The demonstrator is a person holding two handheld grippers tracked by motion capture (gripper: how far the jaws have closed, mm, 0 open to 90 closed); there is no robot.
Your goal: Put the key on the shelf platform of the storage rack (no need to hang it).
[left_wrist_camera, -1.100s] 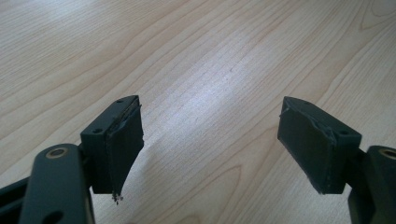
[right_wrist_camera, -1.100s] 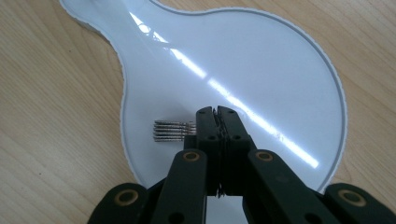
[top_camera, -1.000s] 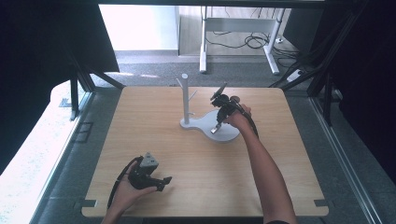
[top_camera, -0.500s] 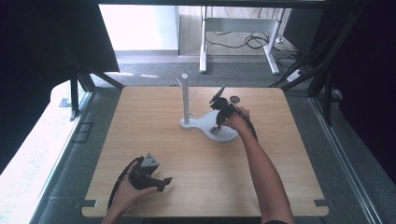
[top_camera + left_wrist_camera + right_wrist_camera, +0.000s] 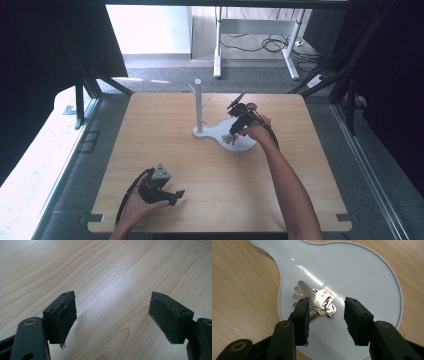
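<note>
A: Where is the right gripper (image 5: 234, 134)?

B: The person's right forearm reaches far over the wooden table (image 5: 150, 125), from the bottom edge up to the white stand (image 5: 245, 144). The hand bends down at the wrist, so the gripper points downward at the round part of the stand's base.

A: Does it hold something?

B: No. In the right gripper view its jaws have just been opening, and they now stand about half apart. The bunch of keys (image 5: 317, 301) lies flat on the white base, between the jaws and a little beyond them. The pads do not press on the keys; whether the left pad touches the blades cannot be told.

A: And the other hand?

B: The left hand rests near the front left corner of the table, well apart from the stand. It holds the left gripper (image 5: 172, 196) low and nearly level, pointing to the right. In the left gripper view the jaws are wide apart, with bare wood between them.

A: The post?

B: The upright post (image 5: 198, 102) of the stand is beside the right gripper, not touching it.
</note>
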